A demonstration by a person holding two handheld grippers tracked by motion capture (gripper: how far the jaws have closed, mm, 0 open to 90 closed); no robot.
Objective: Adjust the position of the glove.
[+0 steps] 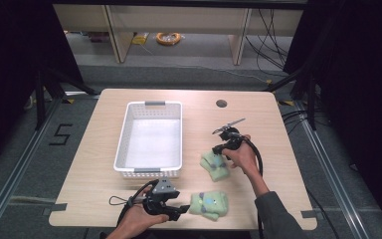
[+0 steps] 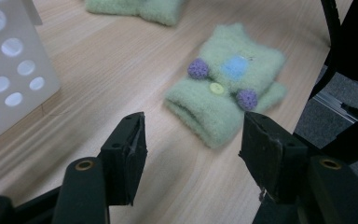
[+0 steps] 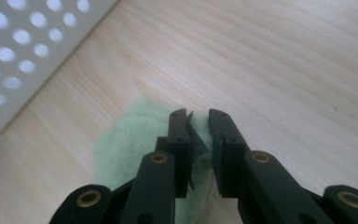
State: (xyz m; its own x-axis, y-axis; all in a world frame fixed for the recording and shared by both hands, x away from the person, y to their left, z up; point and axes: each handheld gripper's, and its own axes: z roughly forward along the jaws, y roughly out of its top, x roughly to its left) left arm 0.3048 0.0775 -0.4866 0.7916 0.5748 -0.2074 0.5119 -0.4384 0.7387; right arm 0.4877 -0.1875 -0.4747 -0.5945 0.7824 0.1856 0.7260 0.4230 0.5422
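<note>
On the pale wooden worktop (image 1: 104, 199) lie two fluffy green knitted pieces to the right of a white perforated basket (image 1: 124, 142). The right gripper (image 3: 198, 122) comes down on the farther green piece (image 1: 214, 166), its fingers drawn narrow and pinching a fold of that fabric. The left gripper (image 2: 191, 135) sits near the front edge, fingers wide apart with nothing between them, pointing at the nearer green piece (image 2: 226, 86), just short of it.

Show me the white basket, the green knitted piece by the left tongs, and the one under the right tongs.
white basket (image 1: 123, 130): high view, on its left wall.
near green knitted piece (image 2: 230, 70): left gripper view, on its blue patch.
far green knitted piece (image 3: 126, 140): right gripper view, on the fuzzy cloth left of the tongs.
</note>
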